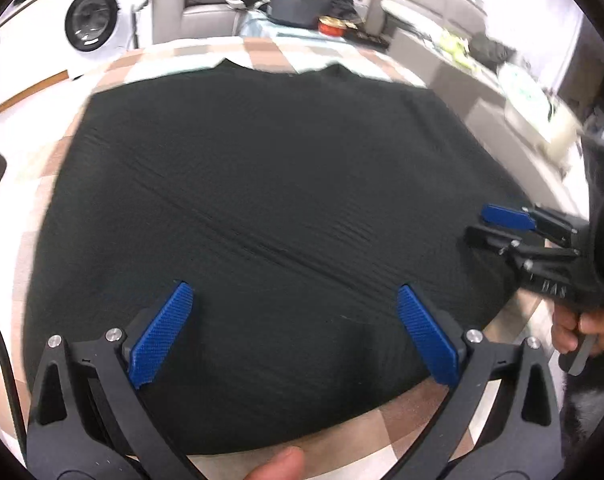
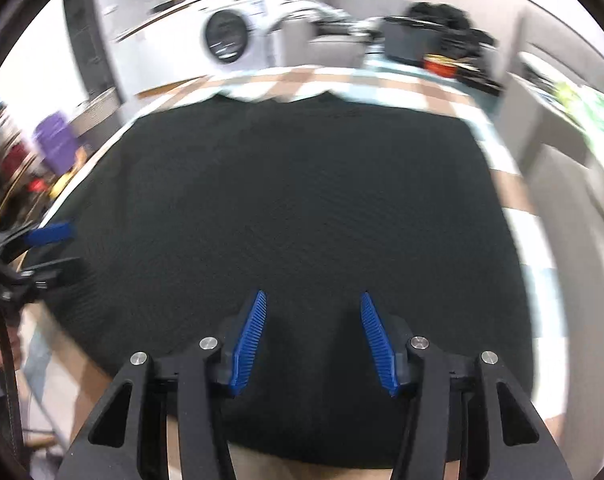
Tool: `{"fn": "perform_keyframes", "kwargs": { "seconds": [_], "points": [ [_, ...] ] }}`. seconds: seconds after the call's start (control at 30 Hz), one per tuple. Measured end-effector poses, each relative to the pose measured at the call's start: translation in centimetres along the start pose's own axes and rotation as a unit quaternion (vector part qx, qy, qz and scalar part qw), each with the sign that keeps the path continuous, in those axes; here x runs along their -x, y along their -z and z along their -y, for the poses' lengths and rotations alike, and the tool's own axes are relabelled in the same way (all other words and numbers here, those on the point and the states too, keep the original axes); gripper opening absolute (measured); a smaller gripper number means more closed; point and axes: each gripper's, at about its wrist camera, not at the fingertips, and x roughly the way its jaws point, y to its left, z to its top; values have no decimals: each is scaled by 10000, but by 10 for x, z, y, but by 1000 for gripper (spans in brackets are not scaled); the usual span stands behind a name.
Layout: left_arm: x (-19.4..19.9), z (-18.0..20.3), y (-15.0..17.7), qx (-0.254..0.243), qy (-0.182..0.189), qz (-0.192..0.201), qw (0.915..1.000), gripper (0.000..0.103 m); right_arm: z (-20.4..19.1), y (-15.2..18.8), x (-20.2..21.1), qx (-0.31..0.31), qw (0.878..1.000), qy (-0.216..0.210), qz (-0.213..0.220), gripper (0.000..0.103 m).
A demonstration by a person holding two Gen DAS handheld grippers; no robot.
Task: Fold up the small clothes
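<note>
A black ribbed garment [image 1: 261,208] lies spread flat on a checked tablecloth [image 1: 261,50], its neckline at the far edge. My left gripper [image 1: 295,300] hovers over the garment's near hem, open wide, nothing between its blue pads [image 1: 161,336]. The right gripper [image 1: 498,226] shows at the right edge of the left wrist view, over the garment's right side, a hand on its handle. In the right wrist view the garment [image 2: 302,208] fills the frame and my right gripper [image 2: 313,300] stands open above its near part, holding nothing. The left gripper [image 2: 51,246] appears at that view's left edge.
A washing machine [image 1: 91,20] stands at the back left. A dark bin [image 1: 302,2] heaped with dark clothes and a red tin [image 1: 332,26] sit beyond the table. Grey sofas [image 1: 430,4] and a cluttered counter [image 1: 522,88] run along the right. A fingertip [image 1: 279,466] shows at the bottom.
</note>
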Motion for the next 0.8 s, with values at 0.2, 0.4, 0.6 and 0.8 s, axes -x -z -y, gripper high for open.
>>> {"fn": "perform_keyframes", "kwargs": {
  "seconds": [0.2, 0.4, 0.6, 0.8],
  "points": [
    [1, 8, 19, -432, -295, -93, 9986, 102, 7, 23, 12, 222, 9996, 147, 15, 53],
    [18, -15, 31, -293, -192, 22, 9994, 102, 54, 47, 34, -143, 9927, 1200, 50, 55],
    [31, -29, 22, -118, -248, 179, 9995, 102, 54, 35, 42, -224, 9944, 1025, 129, 55],
    [10, -46, -19, 293, -316, 276, 9987, 102, 27, -5, 23, -265, 9982, 469, 264, 55]
  ]
}}
